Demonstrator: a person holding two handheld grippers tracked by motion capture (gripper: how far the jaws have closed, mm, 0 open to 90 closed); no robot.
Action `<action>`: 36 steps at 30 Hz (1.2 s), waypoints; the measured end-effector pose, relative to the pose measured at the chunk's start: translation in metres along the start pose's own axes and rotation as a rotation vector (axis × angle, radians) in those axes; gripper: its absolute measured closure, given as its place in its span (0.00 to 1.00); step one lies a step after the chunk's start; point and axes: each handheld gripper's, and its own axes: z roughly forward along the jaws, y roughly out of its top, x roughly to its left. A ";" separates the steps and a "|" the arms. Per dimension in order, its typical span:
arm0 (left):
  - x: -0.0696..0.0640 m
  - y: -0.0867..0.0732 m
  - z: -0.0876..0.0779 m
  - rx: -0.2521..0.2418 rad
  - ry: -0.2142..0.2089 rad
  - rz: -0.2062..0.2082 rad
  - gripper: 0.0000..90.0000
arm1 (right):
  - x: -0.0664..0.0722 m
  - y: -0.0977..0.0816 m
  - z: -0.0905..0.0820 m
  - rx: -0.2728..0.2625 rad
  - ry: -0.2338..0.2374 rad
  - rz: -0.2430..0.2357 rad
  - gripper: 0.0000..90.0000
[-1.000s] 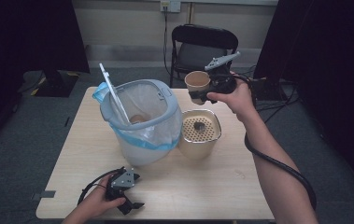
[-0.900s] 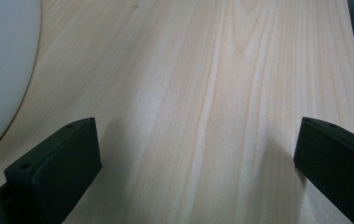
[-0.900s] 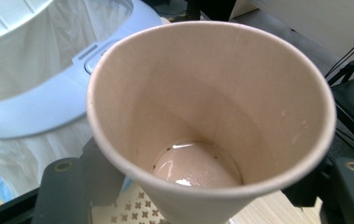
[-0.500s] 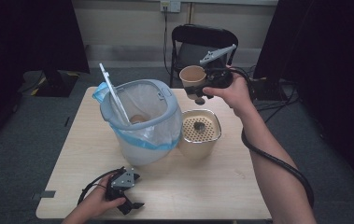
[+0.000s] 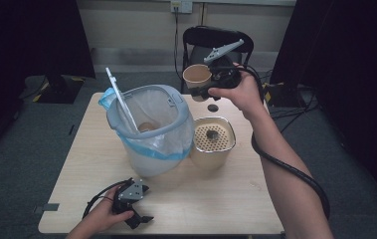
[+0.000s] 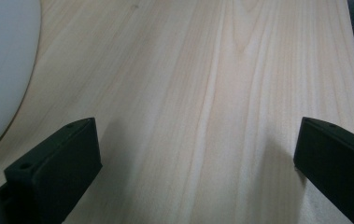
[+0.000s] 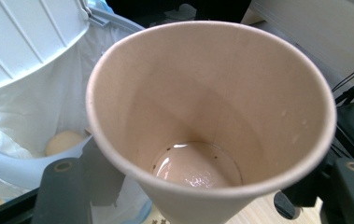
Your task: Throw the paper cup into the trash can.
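Note:
My right gripper (image 5: pixel 200 87) holds a tan paper cup (image 5: pixel 196 75) in the air behind the table's far edge, jaws shut on its lower wall. In the right gripper view the cup (image 7: pixel 212 98) is upright, with a wet film and dark specks at its bottom, and my gripper (image 7: pixel 207 198) clamps it from both sides. A white bin (image 5: pixel 148 132) with a blue-edged bag stands mid-table, just left of and below the cup. My left gripper (image 5: pixel 144 204) rests on the table near the front edge, its jaws wide apart over bare wood (image 6: pixel 195 154).
A tan container with a perforated insert (image 5: pixel 214 140) stands right of the bin, with a dark lump on the insert. A small black round piece (image 5: pixel 212 107) lies behind it. A black chair (image 5: pixel 211 40) stands beyond the table. The bin's lid (image 5: pixel 120 102) stands raised.
My right hand has lifted the cup and carried it a little left, toward the bin. The left hand and its gripper have stayed put.

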 end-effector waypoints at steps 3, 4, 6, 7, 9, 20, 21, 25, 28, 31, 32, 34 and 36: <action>0.000 0.000 0.000 0.000 0.000 0.000 0.00 | 0.001 0.003 0.001 -0.009 0.003 0.000 0.33; 0.000 0.000 0.000 0.000 -0.001 0.000 0.00 | 0.002 0.005 0.001 -0.012 0.006 -0.002 0.33; 0.000 0.000 0.000 0.001 0.000 0.000 0.00 | 0.004 0.007 0.003 -0.006 0.007 -0.009 0.33; 0.000 0.000 0.000 0.001 0.000 0.000 0.00 | 0.005 0.009 0.004 -0.006 0.010 -0.012 0.33; 0.000 0.000 0.000 0.000 -0.001 0.000 0.00 | 0.007 0.011 0.005 -0.007 0.015 -0.016 0.33; 0.000 0.000 0.000 0.000 -0.001 0.000 0.00 | 0.020 0.022 0.013 -0.018 0.045 -0.031 0.33; 0.000 0.000 0.000 -0.001 -0.001 0.000 0.00 | 0.021 0.023 0.014 -0.020 0.050 -0.034 0.33; 0.000 0.000 0.000 -0.004 -0.002 0.000 0.00 | 0.026 0.027 0.017 -0.037 0.069 -0.032 0.33; 0.000 0.000 0.000 -0.002 -0.001 0.000 0.00 | 0.030 0.029 0.020 -0.038 0.082 -0.041 0.33; 0.000 0.000 0.000 -0.001 -0.001 -0.001 0.00 | 0.034 0.033 0.024 -0.045 0.098 -0.050 0.33; 0.000 0.000 0.000 -0.003 -0.002 -0.001 0.00 | 0.035 0.034 0.024 -0.051 0.103 -0.052 0.33; 0.000 0.000 0.000 0.000 -0.001 -0.001 0.00 | 0.039 0.036 0.027 -0.051 0.115 -0.057 0.33; 0.000 0.000 0.000 -0.001 -0.001 0.000 0.00 | 0.042 0.037 0.029 -0.049 0.121 -0.064 0.33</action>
